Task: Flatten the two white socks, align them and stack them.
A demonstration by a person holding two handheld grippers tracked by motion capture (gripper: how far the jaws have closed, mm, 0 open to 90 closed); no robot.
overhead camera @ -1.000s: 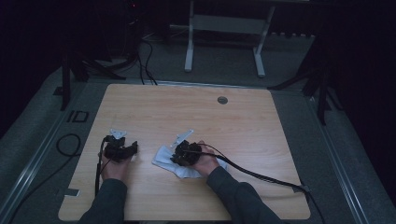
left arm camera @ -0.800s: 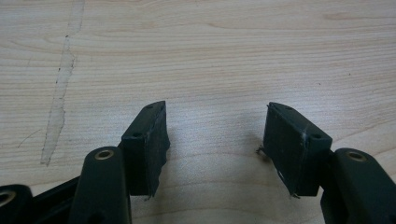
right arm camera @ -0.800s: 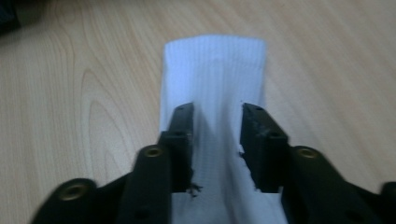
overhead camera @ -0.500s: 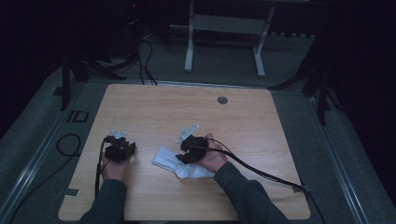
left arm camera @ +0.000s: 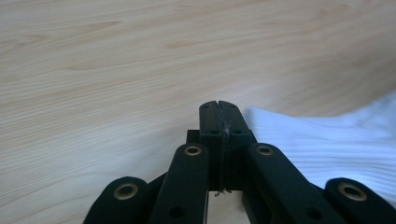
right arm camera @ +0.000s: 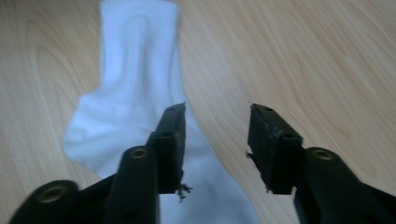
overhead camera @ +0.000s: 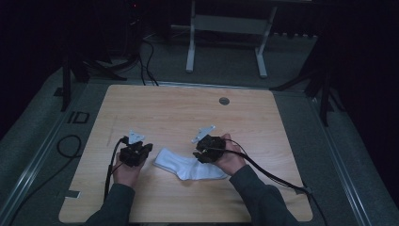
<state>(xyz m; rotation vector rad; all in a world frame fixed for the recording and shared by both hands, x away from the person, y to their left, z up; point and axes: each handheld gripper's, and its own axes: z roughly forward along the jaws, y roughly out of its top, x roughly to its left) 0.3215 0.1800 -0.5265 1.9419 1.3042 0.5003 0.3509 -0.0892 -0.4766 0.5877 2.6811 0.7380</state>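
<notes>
While our left gripper (left arm camera: 218,116) jaws sit closed, empty, right gripper (right arm camera: 215,135) jaws, half-open after just narrowing, risk snagging the white sock (overhead camera: 188,165) lower-centre.

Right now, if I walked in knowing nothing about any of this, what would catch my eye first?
Probably the white sock lying flat on the pale wooden table, bright against the dark room. On either side of it a person holds a black claw: the left claw has its jaws pressed together with nothing between them, beside the sock's ribbed end, while the right claw hangs over the sock with its jaws apart.
</notes>
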